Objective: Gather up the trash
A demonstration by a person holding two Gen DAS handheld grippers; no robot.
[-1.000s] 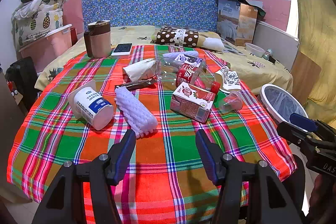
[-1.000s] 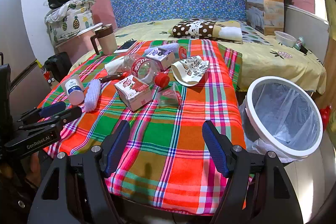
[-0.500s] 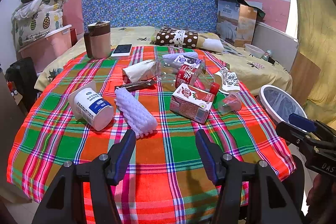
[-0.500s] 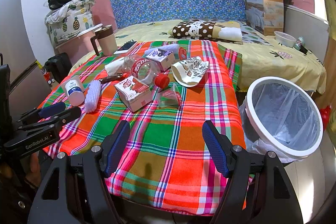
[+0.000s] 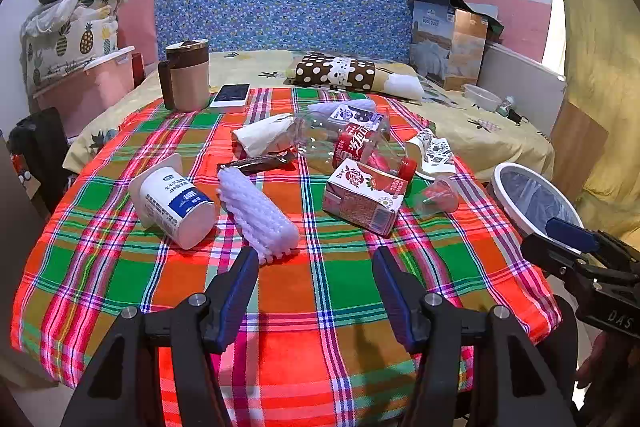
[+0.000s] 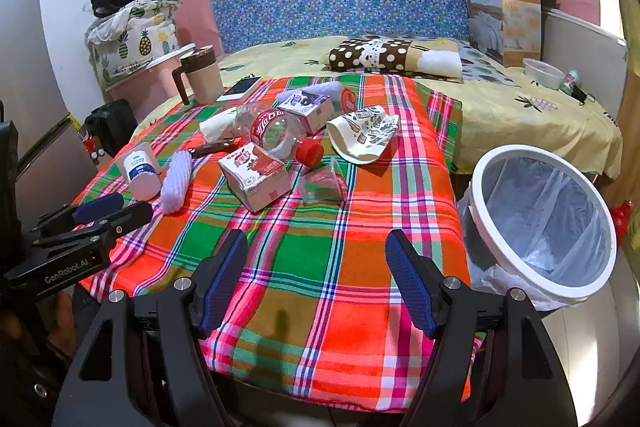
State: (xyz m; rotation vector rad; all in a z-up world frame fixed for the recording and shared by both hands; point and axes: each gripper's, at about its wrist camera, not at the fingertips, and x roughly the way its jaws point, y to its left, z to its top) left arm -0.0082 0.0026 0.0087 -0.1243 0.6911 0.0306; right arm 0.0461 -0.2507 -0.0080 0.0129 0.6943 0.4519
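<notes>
Almost nothing differs from a second ago: your left gripper and right gripper still hover over the near edge of the plaid table, jaws released and holding nothing, and the view has only drifted slightly. The trash still lies untouched in the middle of the table: a yogurt cup on its side just beside a white foam sleeve, a strawberry milk carton, a clear cola bottle with a red cap, a crumpled clear cup and a flattened paper cup. The white-rimmed bin stands off the table's right edge, lined with a clear bag and holding no trash you can see.
</notes>
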